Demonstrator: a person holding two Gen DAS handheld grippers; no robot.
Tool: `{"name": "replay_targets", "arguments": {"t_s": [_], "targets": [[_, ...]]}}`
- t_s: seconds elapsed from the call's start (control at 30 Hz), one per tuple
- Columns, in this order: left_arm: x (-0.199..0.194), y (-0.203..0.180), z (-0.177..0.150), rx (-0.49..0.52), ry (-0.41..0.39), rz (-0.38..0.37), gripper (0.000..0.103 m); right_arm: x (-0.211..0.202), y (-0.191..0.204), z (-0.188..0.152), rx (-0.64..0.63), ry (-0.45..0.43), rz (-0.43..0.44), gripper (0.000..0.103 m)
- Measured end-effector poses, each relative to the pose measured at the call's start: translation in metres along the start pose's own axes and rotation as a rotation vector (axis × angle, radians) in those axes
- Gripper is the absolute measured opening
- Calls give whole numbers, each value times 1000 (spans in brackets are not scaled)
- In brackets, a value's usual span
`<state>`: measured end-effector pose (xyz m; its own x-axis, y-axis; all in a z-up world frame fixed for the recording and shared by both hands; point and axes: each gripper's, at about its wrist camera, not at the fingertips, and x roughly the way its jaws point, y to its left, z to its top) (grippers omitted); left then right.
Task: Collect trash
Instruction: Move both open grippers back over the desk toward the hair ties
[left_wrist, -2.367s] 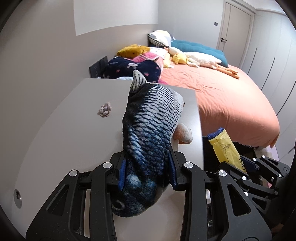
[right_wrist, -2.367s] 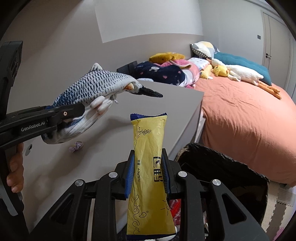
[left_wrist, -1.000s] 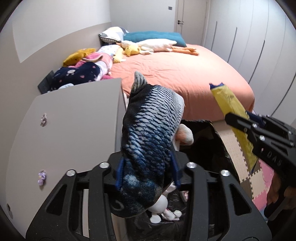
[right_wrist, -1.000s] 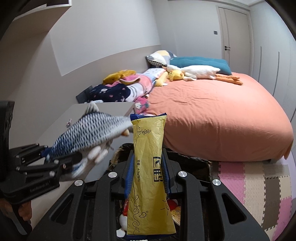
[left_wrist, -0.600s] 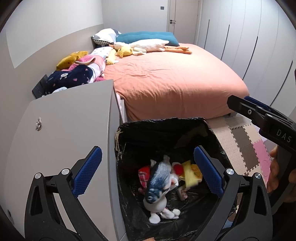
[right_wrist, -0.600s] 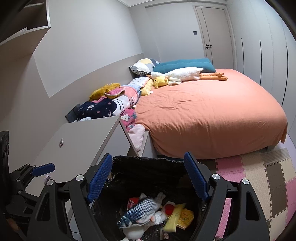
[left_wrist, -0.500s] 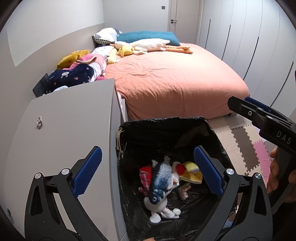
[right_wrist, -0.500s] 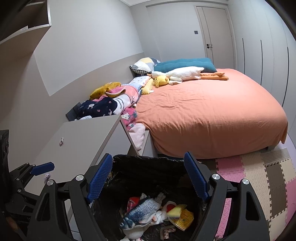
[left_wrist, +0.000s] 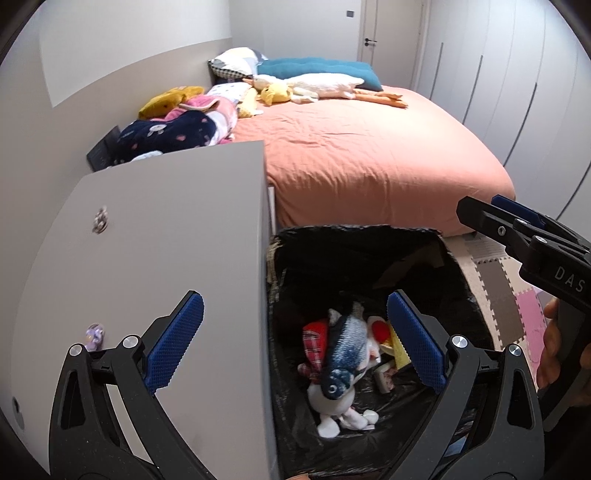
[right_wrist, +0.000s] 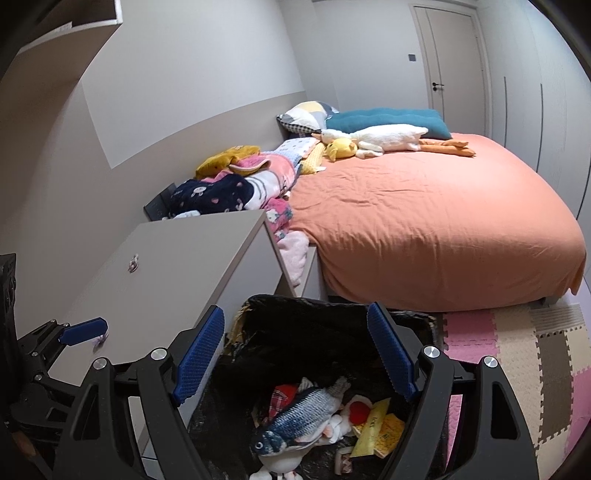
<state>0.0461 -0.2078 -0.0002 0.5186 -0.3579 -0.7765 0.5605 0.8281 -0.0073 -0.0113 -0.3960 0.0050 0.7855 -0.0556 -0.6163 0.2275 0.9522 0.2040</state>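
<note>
The fish (left_wrist: 345, 352) and wrapper (right_wrist: 373, 426) are lying in the bin (left_wrist: 369, 240). Both the left gripper (left_wrist: 295, 343) and right gripper (right_wrist: 295, 356) are standing wide, holding nothing. Two small scraps (left_wrist: 99, 220) are waiting near the table's (left_wrist: 177, 229) left edge.

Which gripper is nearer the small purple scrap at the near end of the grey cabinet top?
Left. The left gripper has one finger beside the purple scrap; the right gripper hangs over the black-lined bin.

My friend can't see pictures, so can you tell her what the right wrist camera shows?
The right gripper hangs open and empty over a black-lined trash bin, where a blue fish plush and a yellow wrapper lie with other trash. Beyond it are a grey cabinet and a bed with an orange cover.
</note>
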Motion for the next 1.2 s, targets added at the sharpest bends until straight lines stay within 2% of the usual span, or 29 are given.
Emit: {"name": "replay_targets", "arguments": {"t_s": [0.77, 1.0, 1.03, 1.1, 1.2], "targets": [[-4, 111, -42, -203, 28, 130, 96, 62, 105, -15, -147, 110, 122, 80], [1, 146, -58, -265, 41, 212, 96, 78, 131, -19, -174, 134, 157, 80], [2, 150, -60, -273, 42, 225, 95, 80, 134, -20, -178, 137, 160, 80], [4, 161, -63, -295, 47, 238, 84, 85, 141, -20, -189, 142, 167, 80], [13, 174, -66, -321, 69, 254, 76, 92, 149, -20, -203, 152, 172, 80]]}}
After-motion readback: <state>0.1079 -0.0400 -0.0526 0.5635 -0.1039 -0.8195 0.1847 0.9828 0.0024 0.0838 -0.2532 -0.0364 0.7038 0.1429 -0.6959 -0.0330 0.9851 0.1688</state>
